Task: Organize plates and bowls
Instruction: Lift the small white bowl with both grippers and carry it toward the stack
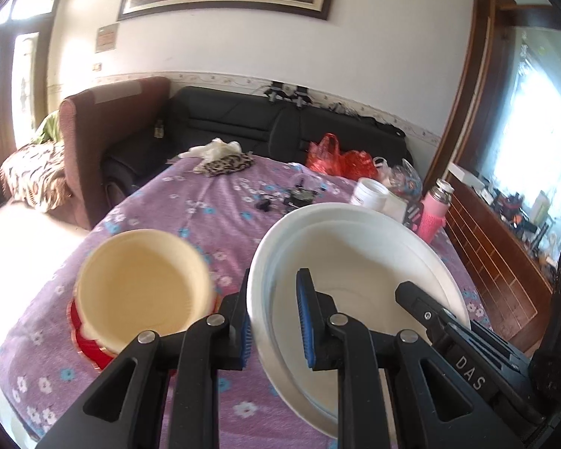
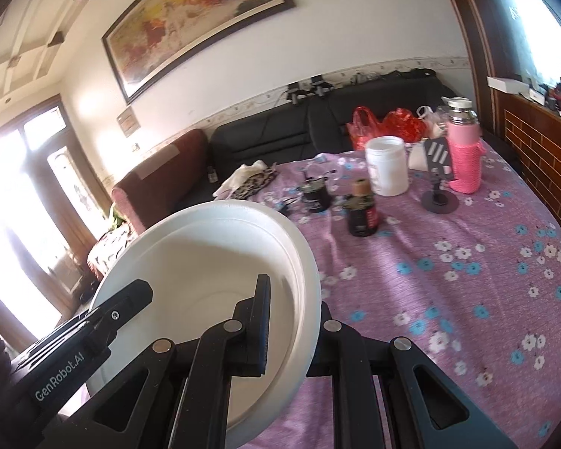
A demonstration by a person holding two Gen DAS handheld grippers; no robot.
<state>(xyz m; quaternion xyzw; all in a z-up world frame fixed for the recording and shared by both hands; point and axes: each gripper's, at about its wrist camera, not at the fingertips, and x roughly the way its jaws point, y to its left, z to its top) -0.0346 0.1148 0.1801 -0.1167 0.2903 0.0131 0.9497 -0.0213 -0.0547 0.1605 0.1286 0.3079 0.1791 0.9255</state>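
Gripping opposite edges of one white plate [image 1: 359,262], the two claws hold it tilted above the purple flowered surface [image 1: 205,217]. The left claw [image 1: 273,321] is clamped on the plate's left rim, one blue-padded finger outside the rim and the other inside it. The right claw [image 2: 295,321] is clamped on the plate's right rim [image 2: 303,262] in the same way, with one finger inside the dish and the other hidden behind the rim. In the left wrist view the right claw's black body reaches in over the plate from the right; in the right wrist view the left claw's body does so from the left. Left of the plate, a cream bowl [image 1: 142,284] sits on something red [image 1: 89,344] on the surface; the bowl looks blurred. Beyond the plate, toward the far edge of the surface, stand a white jar [image 2: 387,164], a pink flask [image 2: 463,149], a dark bottle [image 2: 362,209] and a small black stand [image 2: 439,187]. Past those lie red bags [image 2: 385,123], and a black sofa [image 2: 280,134] runs along the wall behind the surface.
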